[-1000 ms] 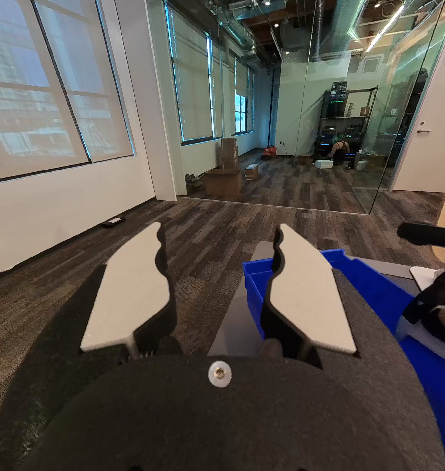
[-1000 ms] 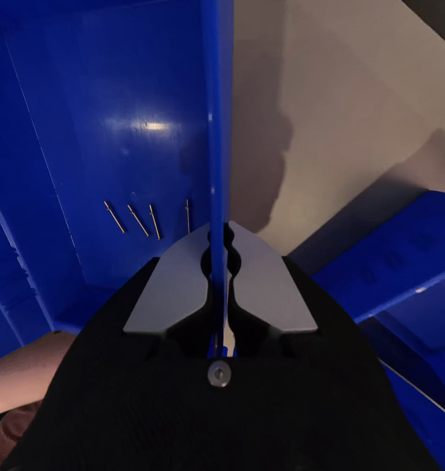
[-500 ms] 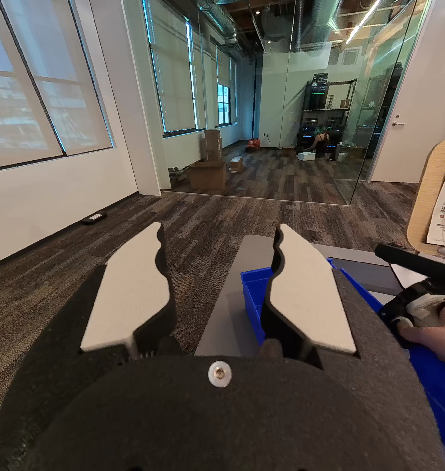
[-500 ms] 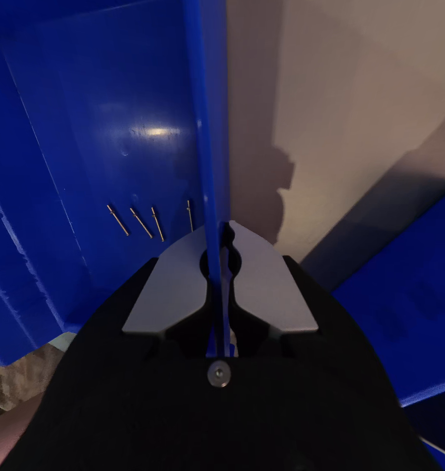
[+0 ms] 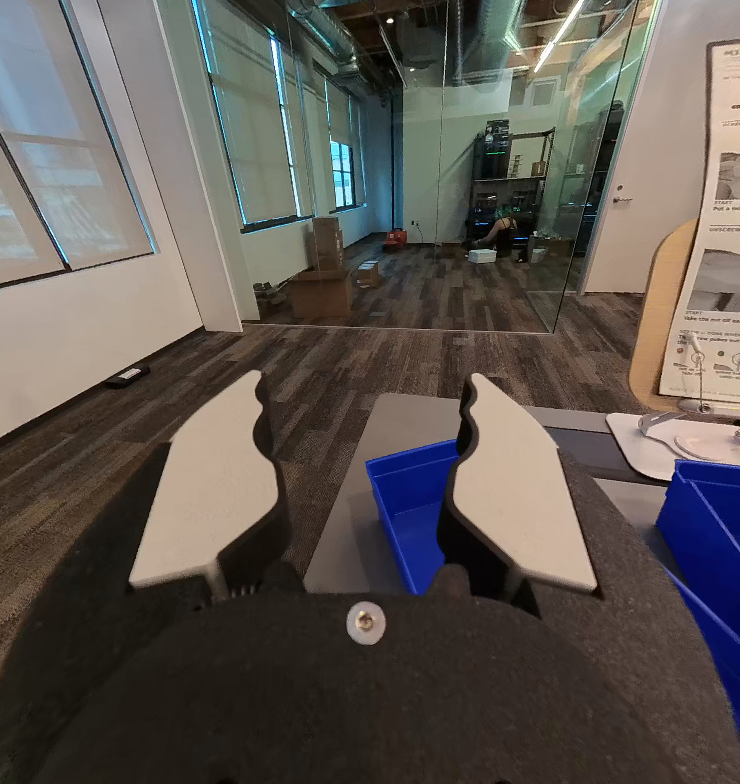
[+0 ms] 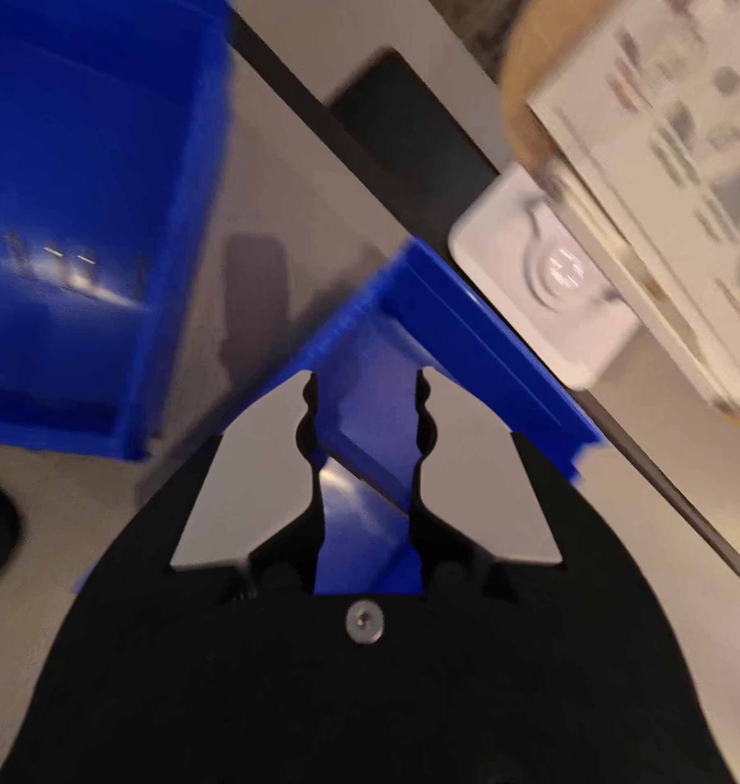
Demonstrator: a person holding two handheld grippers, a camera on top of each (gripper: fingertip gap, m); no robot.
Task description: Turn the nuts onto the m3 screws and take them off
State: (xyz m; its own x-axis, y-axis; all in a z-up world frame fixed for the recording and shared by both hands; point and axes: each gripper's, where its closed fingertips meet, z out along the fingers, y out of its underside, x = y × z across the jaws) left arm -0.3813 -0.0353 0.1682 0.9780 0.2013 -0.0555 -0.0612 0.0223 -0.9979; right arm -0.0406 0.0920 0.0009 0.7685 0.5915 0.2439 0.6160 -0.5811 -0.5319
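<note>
My left gripper [image 5: 361, 382] is open and empty, held above the table's left end. Below it a blue bin [image 5: 406, 500] stands on the grey table [image 5: 406, 428]; a second blue bin [image 5: 716, 522] is at the right. In the blurred right wrist view my right gripper [image 6: 364, 375] is open and empty above a second blue bin [image 6: 465, 339]. The first blue bin [image 6: 84, 212] lies at the left, with several thin brass screws [image 6: 69, 253] on its floor. No nuts show.
A white base with a metal clamp [image 5: 677, 437] stands at the table's back right, also in the right wrist view [image 6: 546, 280]. It holds an instruction sheet [image 5: 724, 237] against a wooden board [image 5: 660, 322]. Carpet floor [image 5: 190, 424] lies left of the table.
My right gripper has let go of the blue bin's wall, opened, and swung right over the second bin. My left gripper has risen and turned right; the right hand has left its view.
</note>
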